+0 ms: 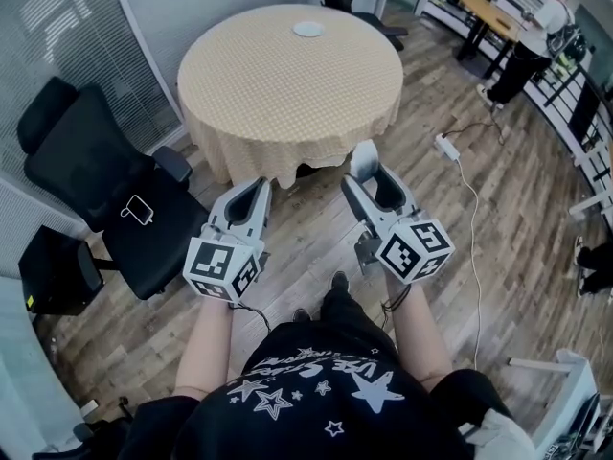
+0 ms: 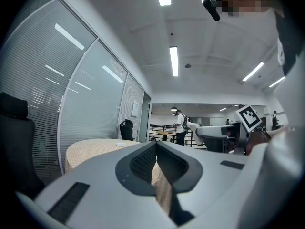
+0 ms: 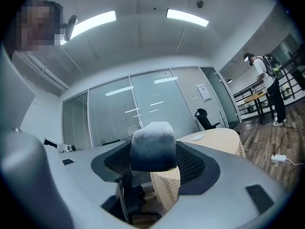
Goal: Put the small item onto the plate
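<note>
A small grey-white rounded item [image 1: 363,157] is clamped at the tips of my right gripper [image 1: 365,168]; in the right gripper view the item [image 3: 153,146] fills the gap between the jaws. A small white plate [image 1: 307,29] lies on the far side of the round table [image 1: 287,84], which has a beige checked cloth. Both grippers hover over the wooden floor in front of the table, short of its near edge. My left gripper [image 1: 260,187] is shut with nothing in it. In the left gripper view its jaws meet at the tip, and the plate [image 2: 121,144] shows far off.
A black office chair [image 1: 105,185] with a phone-like thing [image 1: 139,209] on its seat stands at the left by a glass partition. A power strip [image 1: 447,147] and its cable lie on the floor at the right. A person [image 1: 536,32] stands by a far table.
</note>
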`<state>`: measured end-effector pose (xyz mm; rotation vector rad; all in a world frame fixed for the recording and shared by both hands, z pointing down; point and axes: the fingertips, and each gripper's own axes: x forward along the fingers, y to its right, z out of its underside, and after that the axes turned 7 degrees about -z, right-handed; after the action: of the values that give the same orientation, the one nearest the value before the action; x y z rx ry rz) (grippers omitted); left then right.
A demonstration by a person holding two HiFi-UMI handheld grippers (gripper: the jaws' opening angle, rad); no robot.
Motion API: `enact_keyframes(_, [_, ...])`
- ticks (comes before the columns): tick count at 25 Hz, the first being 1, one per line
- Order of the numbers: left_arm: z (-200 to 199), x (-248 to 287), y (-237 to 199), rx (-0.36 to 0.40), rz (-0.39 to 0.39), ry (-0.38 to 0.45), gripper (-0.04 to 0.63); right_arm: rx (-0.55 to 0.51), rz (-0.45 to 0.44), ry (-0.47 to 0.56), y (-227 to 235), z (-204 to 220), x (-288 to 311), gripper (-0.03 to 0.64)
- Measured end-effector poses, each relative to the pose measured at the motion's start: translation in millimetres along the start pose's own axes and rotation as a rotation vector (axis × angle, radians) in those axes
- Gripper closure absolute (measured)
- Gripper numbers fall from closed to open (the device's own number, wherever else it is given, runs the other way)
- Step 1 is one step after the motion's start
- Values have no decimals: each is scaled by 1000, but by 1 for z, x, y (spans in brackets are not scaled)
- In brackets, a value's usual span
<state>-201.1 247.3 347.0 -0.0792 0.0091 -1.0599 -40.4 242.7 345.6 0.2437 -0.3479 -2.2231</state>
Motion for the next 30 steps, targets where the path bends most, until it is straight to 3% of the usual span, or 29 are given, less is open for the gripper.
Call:
enact_keyframes(10, [8, 32, 7, 28, 44, -28, 586, 10, 56, 7, 40, -16, -8, 316])
enact_keyframes(20, [5, 80, -11, 52, -27, -36, 586, 42, 6, 19, 92, -28, 33, 316])
enact_keyframes(30, [8, 163, -4, 66, -53, -77, 586, 120, 4, 7, 186, -39, 65, 316])
